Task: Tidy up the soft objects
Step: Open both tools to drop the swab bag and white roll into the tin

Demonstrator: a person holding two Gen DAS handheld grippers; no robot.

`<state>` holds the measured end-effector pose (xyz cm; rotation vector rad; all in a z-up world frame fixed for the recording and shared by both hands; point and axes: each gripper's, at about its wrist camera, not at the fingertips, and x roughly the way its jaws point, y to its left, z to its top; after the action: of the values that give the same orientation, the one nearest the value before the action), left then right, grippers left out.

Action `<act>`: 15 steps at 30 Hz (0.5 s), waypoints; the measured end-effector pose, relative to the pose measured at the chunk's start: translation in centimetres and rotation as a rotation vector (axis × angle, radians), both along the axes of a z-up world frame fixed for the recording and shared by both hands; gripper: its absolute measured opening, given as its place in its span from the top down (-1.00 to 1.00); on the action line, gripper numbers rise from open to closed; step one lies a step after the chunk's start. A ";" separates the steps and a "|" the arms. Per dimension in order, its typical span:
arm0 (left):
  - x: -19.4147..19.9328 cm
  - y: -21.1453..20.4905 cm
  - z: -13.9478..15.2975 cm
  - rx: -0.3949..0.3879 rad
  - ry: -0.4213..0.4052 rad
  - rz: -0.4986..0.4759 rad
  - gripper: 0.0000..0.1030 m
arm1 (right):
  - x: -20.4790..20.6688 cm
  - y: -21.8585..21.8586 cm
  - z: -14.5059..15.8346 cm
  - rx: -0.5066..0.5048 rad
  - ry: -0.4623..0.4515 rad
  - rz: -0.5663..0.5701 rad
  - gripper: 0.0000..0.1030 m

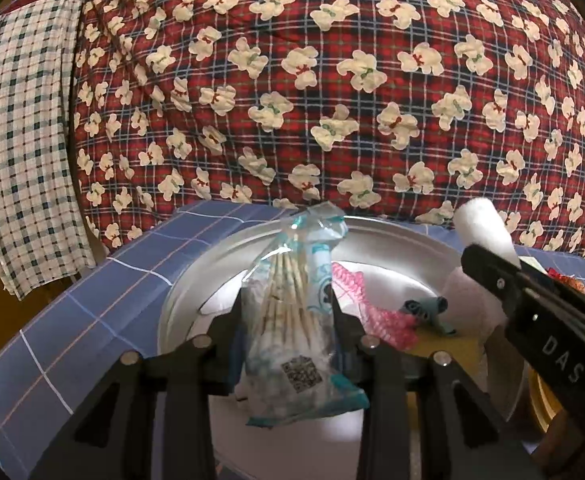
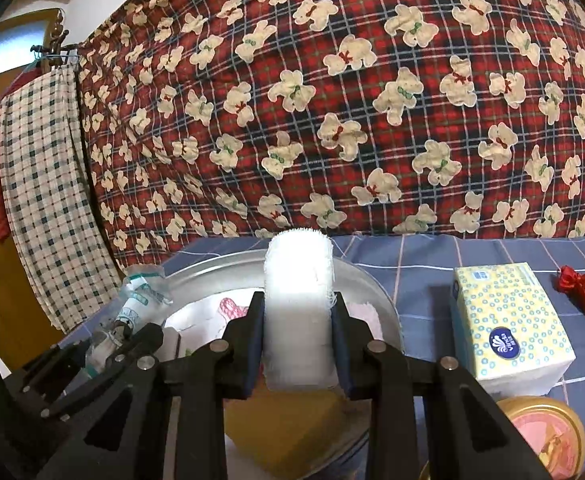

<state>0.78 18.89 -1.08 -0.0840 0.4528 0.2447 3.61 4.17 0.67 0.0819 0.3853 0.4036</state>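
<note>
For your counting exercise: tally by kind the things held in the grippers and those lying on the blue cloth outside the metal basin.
Cotton swab packets: 1
Gauze rolls: 1
Tissue packs: 1
Red pouches: 1
Gold-lidded tins: 1
Total: 5

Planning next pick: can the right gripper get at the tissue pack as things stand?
Probably not yet. The right gripper has its jaws shut on the gauze roll, so it must drop that first. The tissue pack lies uncovered on the blue cloth beside it.
</note>
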 end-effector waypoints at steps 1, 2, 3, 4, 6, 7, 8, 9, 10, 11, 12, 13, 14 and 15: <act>0.1 -0.1 0.0 0.004 0.004 -0.001 0.35 | 0.1 0.1 0.0 -0.003 0.003 0.004 0.36; 0.2 -0.2 -0.1 0.011 0.010 -0.001 0.35 | 0.1 0.2 -0.1 -0.007 0.007 0.009 0.36; 0.2 -0.3 -0.1 0.015 0.012 0.001 0.35 | 0.1 0.3 -0.2 -0.008 0.013 0.015 0.36; 0.3 -0.3 -0.1 0.018 0.015 0.006 0.35 | 0.1 0.4 -0.3 -0.010 0.018 0.020 0.36; 0.3 -0.3 -0.1 0.019 0.018 0.010 0.35 | 0.1 0.7 -0.5 -0.024 0.025 0.028 0.36; 0.4 -0.3 -0.1 0.020 0.021 0.014 0.35 | 0.1 0.9 -0.6 -0.034 0.026 0.030 0.36; 0.4 -0.3 -0.2 0.022 0.026 0.015 0.35 | 0.2 1.0 -0.7 -0.042 0.027 0.032 0.36; 0.5 -0.3 -0.2 0.023 0.028 0.014 0.35 | 0.2 1.1 -0.7 -0.045 0.029 0.034 0.35; 0.5 -0.4 -0.2 0.026 0.032 0.015 0.35 | 0.2 1.1 -0.8 -0.047 0.031 0.036 0.35; 0.6 -0.4 -0.2 0.029 0.036 0.015 0.35 | 0.3 1.1 -0.9 -0.050 0.035 0.037 0.35; 0.7 -0.5 -0.3 0.032 0.042 0.014 0.35 | 0.3 1.2 -1.0 -0.053 0.039 0.039 0.35; 0.8 -0.6 -0.3 0.036 0.049 0.013 0.35 | 0.4 1.2 -1.1 -0.056 0.042 0.041 0.35; 1.0 -0.7 -0.4 0.039 0.057 0.012 0.35 | 0.5 1.2 -1.2 -0.058 0.047 0.045 0.35; 1.1 -0.7 -0.4 0.041 0.062 0.010 0.35 | 0.5 1.3 -1.2 -0.060 0.050 0.048 0.35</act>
<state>1.85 18.19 -1.48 -0.0387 0.5088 0.2668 4.09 5.44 -0.56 0.0241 0.4489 0.4377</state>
